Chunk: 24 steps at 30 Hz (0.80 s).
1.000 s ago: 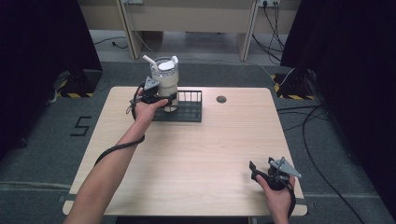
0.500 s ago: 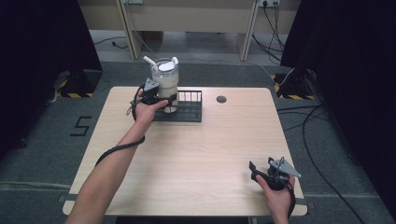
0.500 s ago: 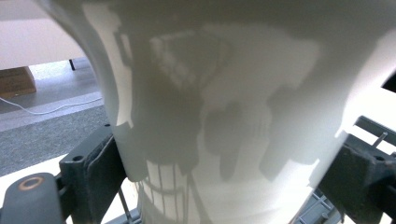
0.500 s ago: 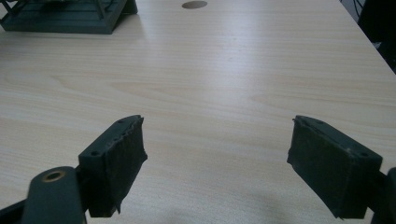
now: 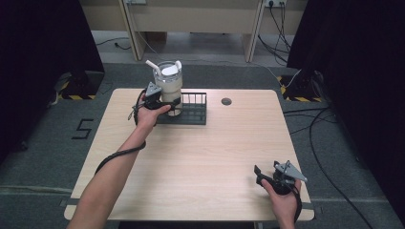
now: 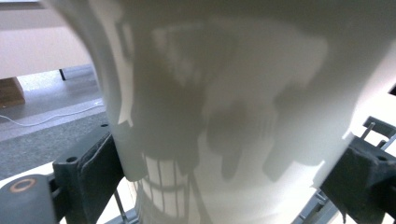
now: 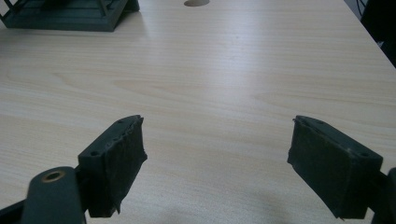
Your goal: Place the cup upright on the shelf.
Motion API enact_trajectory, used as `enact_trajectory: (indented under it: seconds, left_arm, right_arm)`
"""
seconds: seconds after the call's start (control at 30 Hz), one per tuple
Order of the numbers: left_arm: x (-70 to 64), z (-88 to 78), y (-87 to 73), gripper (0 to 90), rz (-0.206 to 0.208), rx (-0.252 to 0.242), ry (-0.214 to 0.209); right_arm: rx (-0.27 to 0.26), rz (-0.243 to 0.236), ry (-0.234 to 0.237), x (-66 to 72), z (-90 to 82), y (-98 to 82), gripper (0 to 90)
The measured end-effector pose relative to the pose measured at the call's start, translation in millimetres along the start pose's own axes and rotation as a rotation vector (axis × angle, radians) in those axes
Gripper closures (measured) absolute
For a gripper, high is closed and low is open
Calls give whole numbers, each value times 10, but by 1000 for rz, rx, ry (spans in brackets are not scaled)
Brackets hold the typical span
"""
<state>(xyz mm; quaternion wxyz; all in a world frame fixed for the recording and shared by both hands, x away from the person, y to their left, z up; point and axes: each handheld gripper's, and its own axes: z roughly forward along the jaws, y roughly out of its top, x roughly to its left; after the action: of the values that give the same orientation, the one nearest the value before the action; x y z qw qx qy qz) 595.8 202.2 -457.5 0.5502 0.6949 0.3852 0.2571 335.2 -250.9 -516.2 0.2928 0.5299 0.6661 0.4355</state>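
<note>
L gripper (image 5: 165, 102) clamped on the cream tumbler (image 5: 169, 86), w/ my two pads pressed to its lower wall, one each side, in the left gripper view (image 6: 100, 163). Tumbler stands upright at the left end of the black wire rack (image 5: 191, 112), lid and straw on top; whether its base rests in the rack or hangs just above, I can't tell. R gripper (image 5: 267, 179) idles near the front right corner of the table (image 5: 210, 157), jaws wide apart, nothing btwn them but bare wood in the right gripper view. Progress, as I judge it: grasp is made, tumbler is at the rack. Left to do: seat or lift it clear, then let go. R hand has no part yet.
</note>
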Motion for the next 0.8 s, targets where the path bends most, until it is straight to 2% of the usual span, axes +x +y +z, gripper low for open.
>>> enact_trajectory:
  seconds: [0.3,0.7,0.8]
  left_arm:
    - [-10,-44,-14,93,16,-6,4]
    - [-20,-161,9,101,6,-13,4]
    - [-19,-199,17,105,5,-23,-1]
  right_arm:
    - [2,-6,-4,-6,-2,1,181]
    - [12,13,0,8,-2,0,180]
    - [8,-3,-1,0,-1,1,180]
